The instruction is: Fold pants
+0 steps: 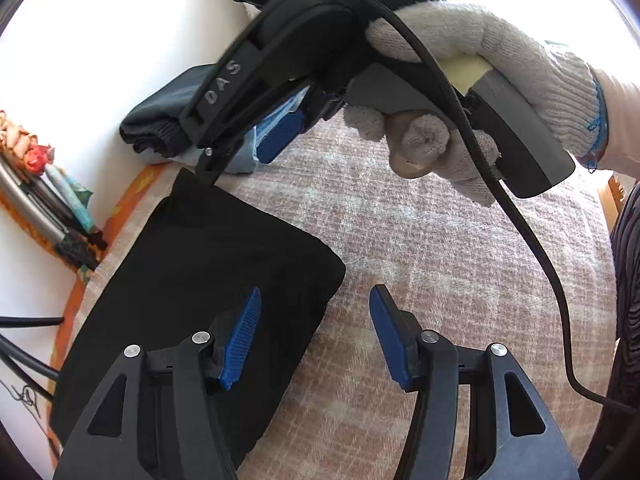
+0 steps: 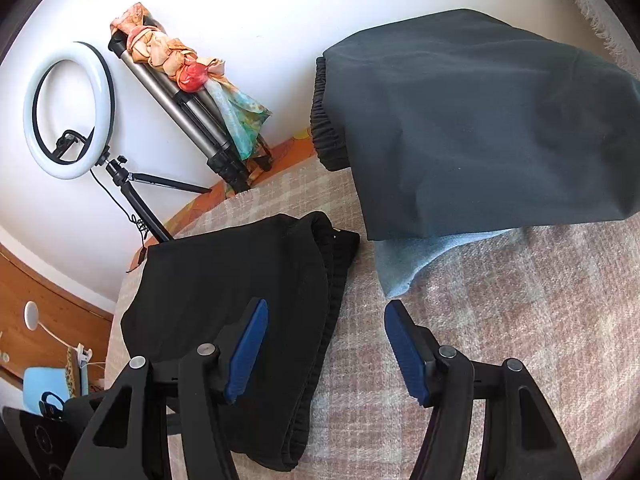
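Note:
Folded black pants (image 1: 192, 280) lie on the plaid blanket at the left; they also show in the right wrist view (image 2: 248, 292), with the elastic waistband at their right edge. My left gripper (image 1: 316, 340) is open and empty, just above the pants' right edge. My right gripper (image 2: 326, 350) is open and empty over the same edge. In the left wrist view the right gripper (image 1: 280, 136), held by a gloved hand (image 1: 500, 60), hovers beyond the black pants. A folded dark grey pair (image 2: 472, 128) lies on a light blue pair (image 2: 404, 264) farther back.
The plaid blanket (image 2: 500, 320) covers the bed. At the left edge, against the white wall, stand a ring light (image 2: 68, 112) and a folded tripod (image 2: 188, 112) with a colourful scarf. A black cable (image 1: 520, 220) hangs from the right gripper.

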`<action>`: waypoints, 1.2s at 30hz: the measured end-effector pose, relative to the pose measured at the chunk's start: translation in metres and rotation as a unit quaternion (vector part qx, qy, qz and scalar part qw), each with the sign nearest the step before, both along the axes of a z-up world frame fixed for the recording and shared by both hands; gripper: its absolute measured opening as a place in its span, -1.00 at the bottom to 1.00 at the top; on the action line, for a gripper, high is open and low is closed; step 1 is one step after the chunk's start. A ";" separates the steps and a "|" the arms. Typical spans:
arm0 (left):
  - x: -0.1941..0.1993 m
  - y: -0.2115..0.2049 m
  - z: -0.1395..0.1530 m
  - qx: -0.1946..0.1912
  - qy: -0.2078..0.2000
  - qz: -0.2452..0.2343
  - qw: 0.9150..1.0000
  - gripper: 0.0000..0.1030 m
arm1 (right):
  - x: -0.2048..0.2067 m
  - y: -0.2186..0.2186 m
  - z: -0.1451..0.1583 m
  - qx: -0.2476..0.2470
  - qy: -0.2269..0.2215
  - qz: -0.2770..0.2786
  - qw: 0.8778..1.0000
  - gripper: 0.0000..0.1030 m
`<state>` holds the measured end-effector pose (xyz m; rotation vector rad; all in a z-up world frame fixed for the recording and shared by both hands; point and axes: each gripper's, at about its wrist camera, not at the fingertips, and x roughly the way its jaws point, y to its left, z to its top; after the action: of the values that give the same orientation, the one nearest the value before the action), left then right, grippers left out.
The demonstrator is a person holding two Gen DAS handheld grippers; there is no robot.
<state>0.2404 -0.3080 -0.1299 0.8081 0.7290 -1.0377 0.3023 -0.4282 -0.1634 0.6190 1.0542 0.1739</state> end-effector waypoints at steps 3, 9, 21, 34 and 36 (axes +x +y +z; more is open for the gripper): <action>0.002 -0.010 -0.009 0.010 -0.010 -0.004 1.000 0.08 | 0.008 -0.005 -0.008 0.018 0.006 -0.009 1.000 0.25; 0.014 -0.015 -0.021 -0.002 0.001 0.003 1.000 0.08 | 0.015 -0.008 -0.018 0.029 0.016 -0.019 0.999 0.26; 0.048 0.002 -0.004 -0.066 0.054 0.024 0.996 -0.66 | 0.024 0.002 -0.026 0.015 0.022 -0.018 0.999 0.29; 0.056 0.031 0.021 -0.156 0.098 0.060 0.981 -0.68 | 0.035 0.005 -0.039 0.105 0.042 -0.042 0.993 -0.19; 0.051 0.031 0.020 -0.155 0.097 0.057 0.981 -0.68 | 0.033 0.001 -0.046 0.132 0.042 -0.058 0.989 -0.53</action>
<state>0.2911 -0.2766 -0.1098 0.3950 0.7458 -1.1037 0.3349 -0.4276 -0.2090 0.9313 1.0827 0.1891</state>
